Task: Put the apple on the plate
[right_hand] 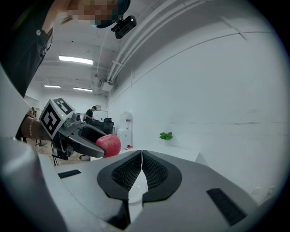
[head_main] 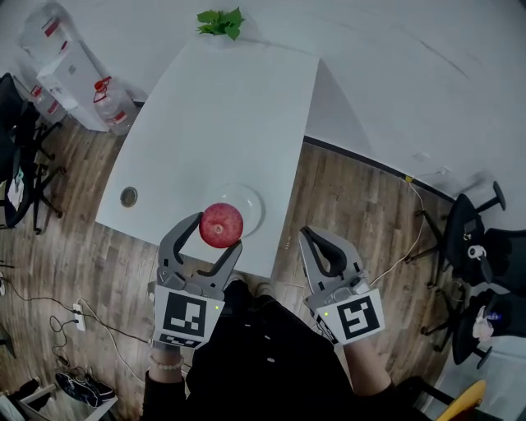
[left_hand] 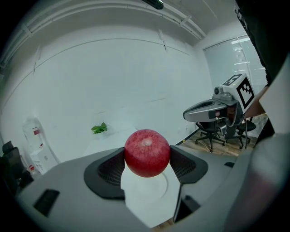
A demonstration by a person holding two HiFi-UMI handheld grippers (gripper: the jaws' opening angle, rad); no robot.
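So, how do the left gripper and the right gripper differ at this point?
The left gripper is shut on the apple; the right gripper is shut on nothing, jaws together. The left gripper sits over the plate on the table; the right gripper sits off the table's edge, above the wooden floor. Both share the same grey build.

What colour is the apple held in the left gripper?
Red, finely speckled, the apple shows best in the left gripper view.

One apple [head_main: 221,224], one plate [head_main: 256,204], one table [head_main: 238,107], one leafy sprig [head_main: 220,22], and two grippers: left gripper [head_main: 219,231], right gripper [head_main: 308,235].
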